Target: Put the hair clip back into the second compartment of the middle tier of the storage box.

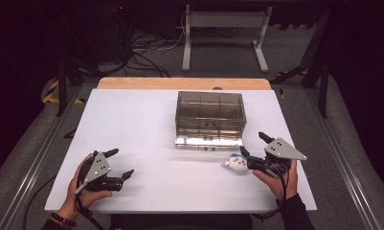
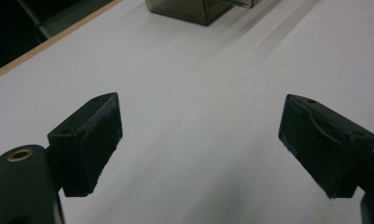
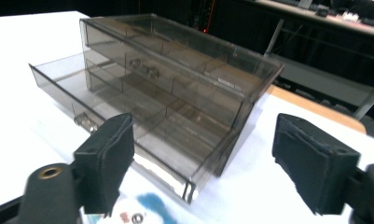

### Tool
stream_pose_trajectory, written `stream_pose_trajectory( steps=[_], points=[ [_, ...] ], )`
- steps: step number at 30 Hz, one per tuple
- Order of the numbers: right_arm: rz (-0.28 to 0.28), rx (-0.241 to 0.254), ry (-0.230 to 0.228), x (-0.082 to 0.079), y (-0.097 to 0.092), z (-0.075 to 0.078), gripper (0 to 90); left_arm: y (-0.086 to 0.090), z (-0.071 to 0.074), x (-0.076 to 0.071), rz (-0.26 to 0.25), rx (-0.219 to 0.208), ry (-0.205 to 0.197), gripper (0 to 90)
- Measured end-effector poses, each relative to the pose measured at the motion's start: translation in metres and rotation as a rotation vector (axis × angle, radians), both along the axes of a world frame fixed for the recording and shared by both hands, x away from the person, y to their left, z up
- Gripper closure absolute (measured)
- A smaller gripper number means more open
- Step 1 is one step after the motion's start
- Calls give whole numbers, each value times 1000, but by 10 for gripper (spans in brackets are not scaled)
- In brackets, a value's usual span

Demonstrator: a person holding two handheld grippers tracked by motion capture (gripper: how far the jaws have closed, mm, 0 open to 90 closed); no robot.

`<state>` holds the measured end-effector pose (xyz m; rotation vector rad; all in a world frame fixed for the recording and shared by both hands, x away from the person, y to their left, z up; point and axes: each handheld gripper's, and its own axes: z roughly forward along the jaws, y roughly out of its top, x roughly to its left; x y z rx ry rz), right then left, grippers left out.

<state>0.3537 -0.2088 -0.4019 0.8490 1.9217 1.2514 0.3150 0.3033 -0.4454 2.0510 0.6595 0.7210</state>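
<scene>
Smoked clear plastic forms the drawer box (image 1: 210, 115) at mid-counter, its bottom drawer (image 3: 119, 126) pulled out toward the person, as the right gripper view shows. Beside the drawer's front right corner lies a small toy (image 1: 235, 163), white with a blue top, flat on the white counter (image 1: 146, 124). The right tool (image 1: 253, 145) stands with jaws apart; the toy sits just in front of the lower jaw and nothing is pinched between the pads. The left tool (image 1: 119, 163) rests near the counter's front left, jaws likewise apart and empty over bare counter, well apart from box and toy.

Step in hand, as judged: the toy appears to lie free beside the open drawer, with the right tool spread close to it. Whether the toy is bound for the drawer or has come out of it cannot be told.

Next move, as judged: if the toy is to go in, the right tool must close on its soft body, lift it above the drawer's front wall (image 3: 77, 112), and lower it into one compartment.

Surroundings: a wooden edge (image 1: 185, 83) behind the counter, a white frame (image 1: 225, 33) and cables (image 1: 141, 52) on the floor beyond. Only the drawer's front lip stands between toy and compartments
</scene>
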Motion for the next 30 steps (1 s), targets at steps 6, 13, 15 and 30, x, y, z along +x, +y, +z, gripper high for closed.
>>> stream_pose_trajectory(
  steps=[6,13,15,30],
  points=[
    [9,-32,45,-2,-5,-9,128,0,0,-1,-1,6,-1,146],
    [47,-69,132,4,-4,-22,109,0,0,0,-4,10,1,145],
    [59,-82,169,7,-4,-26,110,0,0,0,-4,12,2,145],
    [120,-86,385,31,-2,-53,44,-2,-1,-1,-9,19,5,144]
  ],
)
